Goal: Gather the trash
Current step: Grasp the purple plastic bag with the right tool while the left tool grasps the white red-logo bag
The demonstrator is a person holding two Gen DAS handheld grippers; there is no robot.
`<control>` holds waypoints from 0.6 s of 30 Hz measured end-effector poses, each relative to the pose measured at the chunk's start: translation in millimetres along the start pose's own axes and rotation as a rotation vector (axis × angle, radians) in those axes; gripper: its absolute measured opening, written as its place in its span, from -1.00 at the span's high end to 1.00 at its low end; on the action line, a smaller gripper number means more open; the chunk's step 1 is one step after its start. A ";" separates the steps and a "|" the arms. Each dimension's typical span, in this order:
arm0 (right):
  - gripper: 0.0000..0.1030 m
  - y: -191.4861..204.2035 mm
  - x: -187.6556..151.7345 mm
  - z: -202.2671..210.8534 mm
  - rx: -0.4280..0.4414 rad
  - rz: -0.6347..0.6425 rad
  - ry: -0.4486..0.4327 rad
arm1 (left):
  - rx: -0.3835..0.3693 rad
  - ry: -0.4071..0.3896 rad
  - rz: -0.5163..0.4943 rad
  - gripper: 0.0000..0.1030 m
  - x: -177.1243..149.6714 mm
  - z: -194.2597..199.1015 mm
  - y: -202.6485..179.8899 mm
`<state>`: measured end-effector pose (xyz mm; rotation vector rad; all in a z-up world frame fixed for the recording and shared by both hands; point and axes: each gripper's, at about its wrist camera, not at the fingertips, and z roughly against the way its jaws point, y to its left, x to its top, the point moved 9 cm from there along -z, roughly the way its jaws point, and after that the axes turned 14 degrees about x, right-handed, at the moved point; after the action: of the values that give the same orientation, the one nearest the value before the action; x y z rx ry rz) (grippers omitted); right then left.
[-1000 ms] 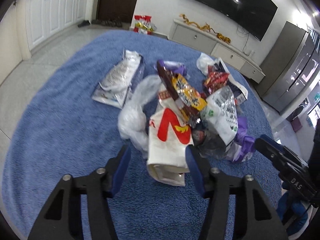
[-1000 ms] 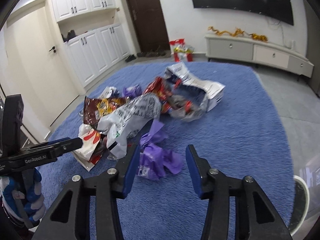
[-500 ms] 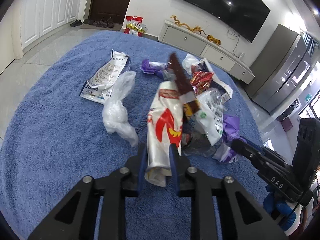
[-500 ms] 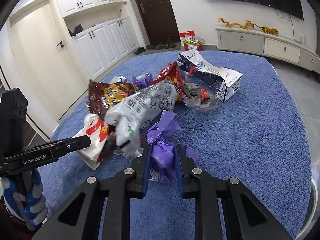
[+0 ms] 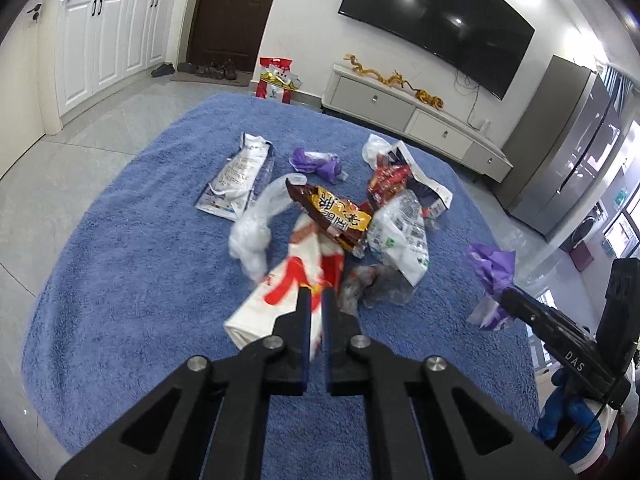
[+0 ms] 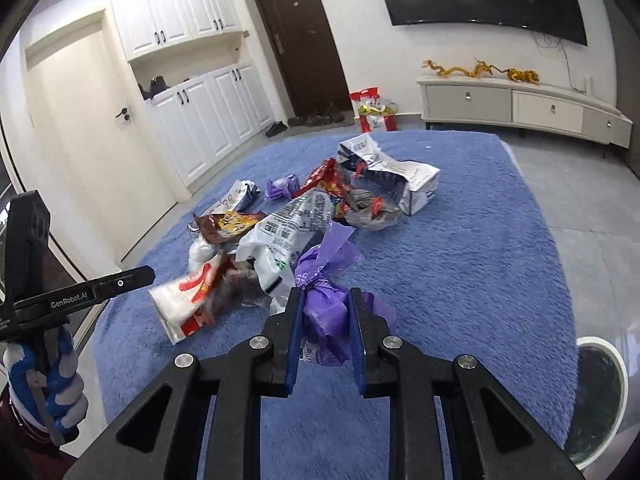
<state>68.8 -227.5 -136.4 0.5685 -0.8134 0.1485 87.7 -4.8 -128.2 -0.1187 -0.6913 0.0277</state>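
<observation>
rug [image 5: 120,280]: fuzzy cloth; wrapper [image 5: 332,216]: glossy foil; purple bag [image 6: 324,304]: thin crinkled plastic

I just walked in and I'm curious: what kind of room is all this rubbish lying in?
Most likely a home living room. A big wall-mounted TV hangs over a low media cabinet, a blue carpet covers the tiled floor, and shoes sit by the dark entrance door.

A blue rug [image 5: 132,288] carries scattered wrappers [image 5: 240,176] (mostly crumpled plastic).
</observation>
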 end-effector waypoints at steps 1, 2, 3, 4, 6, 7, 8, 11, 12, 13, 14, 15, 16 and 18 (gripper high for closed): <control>0.59 -1.7 0.5 1.7 -0.001 -0.002 -0.003 | -0.013 0.010 0.003 0.91 -2.2 0.0 -1.5; 0.59 -2.9 -1.0 4.5 -0.004 -0.004 -0.006 | -0.016 0.015 0.010 0.91 -2.9 0.0 -1.5; 0.59 -4.3 -2.0 7.3 -0.007 -0.007 -0.009 | -0.016 0.021 0.026 0.87 -4.0 0.0 0.6; 0.59 -6.0 -0.9 8.2 -0.009 -0.007 -0.011 | -0.019 0.023 0.036 0.86 -4.7 0.0 2.4; 0.59 -7.4 -0.9 10.7 -0.013 -0.011 -0.015 | -0.022 0.029 0.049 0.78 -3.8 -3.5 3.9; 0.59 -8.4 -1.4 11.3 -0.013 -0.013 -0.017 | -0.018 0.034 0.054 0.50 -2.8 -6.1 7.3; 0.59 -9.9 -1.6 10.3 -0.013 -0.018 -0.016 | -0.009 0.034 0.053 0.02 -3.7 -7.5 8.5; 0.59 -12.0 -3.8 5.0 -0.012 -0.024 -0.010 | 0.013 0.023 0.040 -0.30 -2.0 -14.6 12.9; 0.59 -12.4 -4.1 2.6 -0.012 -0.024 -0.005 | 0.014 0.026 0.019 -0.30 -1.2 -18.3 11.1; 0.59 -13.1 -4.9 0.6 -0.012 -0.025 -0.001 | 0.025 0.023 -0.007 -0.30 0.2 -22.2 8.9; 0.58 -13.6 -5.7 -1.9 -0.013 -0.027 0.005 | 0.036 0.019 -0.029 -0.30 1.4 -25.8 7.3; 0.58 -14.7 -6.5 -4.2 -0.014 -0.030 0.011 | 0.047 0.018 -0.055 -0.30 2.5 -29.8 4.3; 0.58 -15.6 -7.8 -5.9 -0.016 -0.032 0.014 | 0.050 0.020 -0.074 -0.30 3.3 -34.5 1.3; 0.58 -18.2 -9.0 -8.6 -0.021 -0.036 0.022 | 0.059 0.037 -0.097 -0.30 3.0 -45.2 -3.1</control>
<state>74.3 -237.5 -155.4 0.5605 -0.7821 0.1125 118.8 -12.2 -160.5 -0.0289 -0.6578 -0.0467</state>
